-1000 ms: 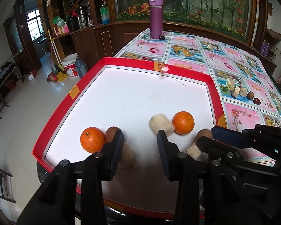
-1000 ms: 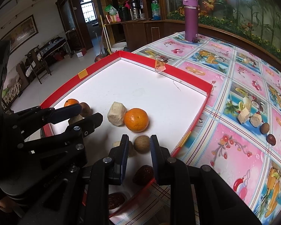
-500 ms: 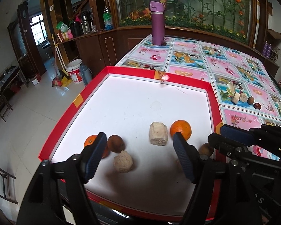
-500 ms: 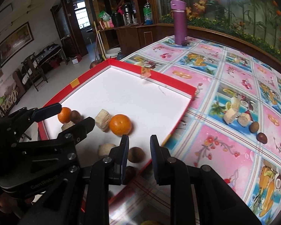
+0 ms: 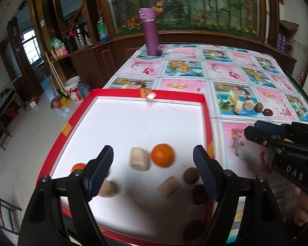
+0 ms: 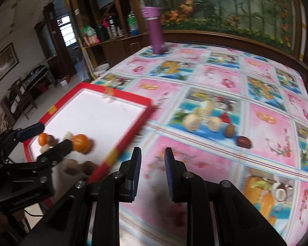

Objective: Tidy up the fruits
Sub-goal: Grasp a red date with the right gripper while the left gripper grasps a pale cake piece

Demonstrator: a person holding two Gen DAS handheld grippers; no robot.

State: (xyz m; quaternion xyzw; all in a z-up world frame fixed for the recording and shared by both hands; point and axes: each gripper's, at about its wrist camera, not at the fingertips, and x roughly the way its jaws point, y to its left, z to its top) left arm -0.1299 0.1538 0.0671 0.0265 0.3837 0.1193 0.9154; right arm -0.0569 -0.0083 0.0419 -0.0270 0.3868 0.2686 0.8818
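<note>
A red-rimmed white tray (image 5: 205,123) holds a large orange (image 5: 162,155), a small orange (image 5: 78,167), a beige block (image 5: 139,161), a beige lump (image 5: 107,188), a beige cylinder (image 5: 168,186), a brown fruit (image 5: 191,175) and dark fruits (image 5: 200,193). My left gripper (image 5: 153,153) hovers over them, its jaws opening with nothing held between them. My right gripper (image 6: 153,150) is shut and empty over the tablecloth, right of the tray (image 6: 133,131). Two pale pieces (image 6: 192,122), a brown fruit (image 6: 229,130) and a dark red fruit (image 6: 244,141) lie ahead of it.
A purple bottle (image 5: 148,32) stands at the table's far end on the fruit-print tablecloth (image 5: 232,73). The tray overhangs the table's left edge, with floor, a bucket (image 5: 71,88) and brooms below. A wooden counter runs behind. The left gripper (image 6: 49,141) appears at the right wrist view's left.
The left jaws have spread wide off the beige lump and drawn back and up. The right gripper has swung right, from over the tray's corner to over the tablecloth.
</note>
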